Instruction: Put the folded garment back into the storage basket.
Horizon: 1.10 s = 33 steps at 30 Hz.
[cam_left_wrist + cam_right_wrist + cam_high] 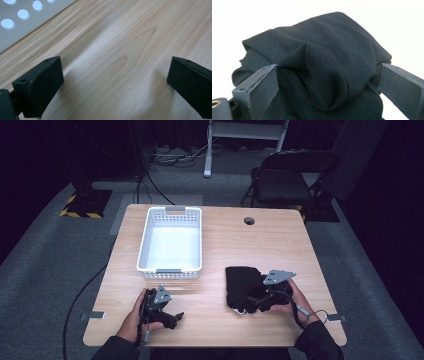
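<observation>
Your right hand-held gripper (254, 301) straddles the crumpled black cloth (243, 285) at the near right of the counter (260, 245), jaws spread wide around its folds, while your left hand-held gripper (172, 317) gapes over bare wood near the white basket (171, 243).

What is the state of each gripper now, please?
Left gripper: open, holding nothing, over bare table.
Right gripper: jaws around the black cloth; grip cannot be told.
</observation>
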### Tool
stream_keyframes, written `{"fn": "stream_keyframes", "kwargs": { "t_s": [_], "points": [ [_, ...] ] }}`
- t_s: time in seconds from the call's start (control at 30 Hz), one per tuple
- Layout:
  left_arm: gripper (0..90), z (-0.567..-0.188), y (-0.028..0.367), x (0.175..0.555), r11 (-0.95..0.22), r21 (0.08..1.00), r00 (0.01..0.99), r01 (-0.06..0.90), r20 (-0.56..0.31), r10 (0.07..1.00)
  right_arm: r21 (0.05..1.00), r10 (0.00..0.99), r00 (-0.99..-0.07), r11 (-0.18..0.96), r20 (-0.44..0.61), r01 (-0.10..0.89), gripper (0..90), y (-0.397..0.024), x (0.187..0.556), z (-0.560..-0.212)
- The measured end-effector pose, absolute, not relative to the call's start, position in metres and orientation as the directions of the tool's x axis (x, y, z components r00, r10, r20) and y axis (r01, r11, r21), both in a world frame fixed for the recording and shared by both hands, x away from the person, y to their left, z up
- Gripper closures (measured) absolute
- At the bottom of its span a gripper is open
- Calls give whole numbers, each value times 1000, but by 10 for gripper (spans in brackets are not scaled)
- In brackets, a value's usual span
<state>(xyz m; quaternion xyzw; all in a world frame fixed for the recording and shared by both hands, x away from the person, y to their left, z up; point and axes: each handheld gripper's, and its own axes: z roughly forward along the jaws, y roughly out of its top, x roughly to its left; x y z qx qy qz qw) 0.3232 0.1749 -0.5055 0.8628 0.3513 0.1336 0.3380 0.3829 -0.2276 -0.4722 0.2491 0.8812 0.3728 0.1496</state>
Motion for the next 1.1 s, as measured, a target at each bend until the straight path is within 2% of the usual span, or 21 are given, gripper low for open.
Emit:
{"fn": "stream_keyframes", "kwargs": {
  "t_s": [0.37, 0.63, 0.73, 0.87, 1.0, 1.1],
  "points": [
    [5, -505, 175, 323, -526, 676, 719, 515, -6, 695, 712, 569, -821, 592, -39, 376, 20, -222, 397, -482],
    [5, -505, 175, 323, -527, 677, 720, 514, -5, 694, 699, 581, -804, 524, 125, 487, 7, -228, 409, -498],
    [5, -505, 175, 323, -526, 677, 719, 514, -6, 695, 704, 573, -810, 526, 123, 478, 22, -228, 408, -499],
    [5, -505, 175, 323, -527, 677, 719, 514, -6, 695, 706, 553, -821, 526, 139, 474, 157, -229, 405, -497],
    [5, -505, 175, 323, -527, 677, 719, 514, -6, 695, 718, 522, -832, 505, 188, 479, 438, -230, 403, -495],
    [5, -505, 175, 323, -527, 677, 719, 515, -6, 695, 731, 511, -840, 502, 180, 462, 547, -229, 400, -494]
  ]
}}
